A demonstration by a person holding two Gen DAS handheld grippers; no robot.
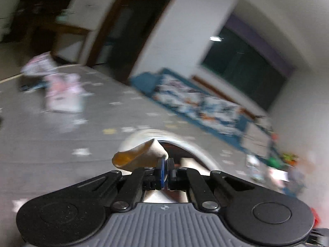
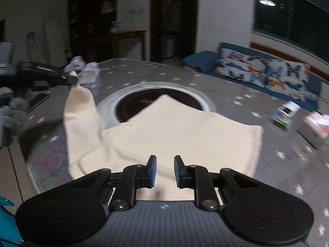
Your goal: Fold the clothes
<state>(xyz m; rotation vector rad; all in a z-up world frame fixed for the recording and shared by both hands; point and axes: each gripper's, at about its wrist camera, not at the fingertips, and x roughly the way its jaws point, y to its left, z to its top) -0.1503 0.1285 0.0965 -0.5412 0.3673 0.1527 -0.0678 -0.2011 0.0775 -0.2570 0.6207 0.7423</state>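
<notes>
**Cream cloth lifted at one corner**

Cream garment [image 2: 164, 127] lies on the star-print table [image 2: 246, 107], partly hiding the round dark inset [image 2: 144, 100]. At ten o'clock the left gripper [image 2: 71, 79] pinches a raised corner; its view is blurred. The right gripper [image 2: 165, 169] hovers, fingers spread.

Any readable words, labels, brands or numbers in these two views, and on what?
None can be read.
Small box on the starred cloth: printing too blurred.
Pink packages at the far edge: print blurred.
Cream garment, held by the left tongs: no text visible.
</notes>
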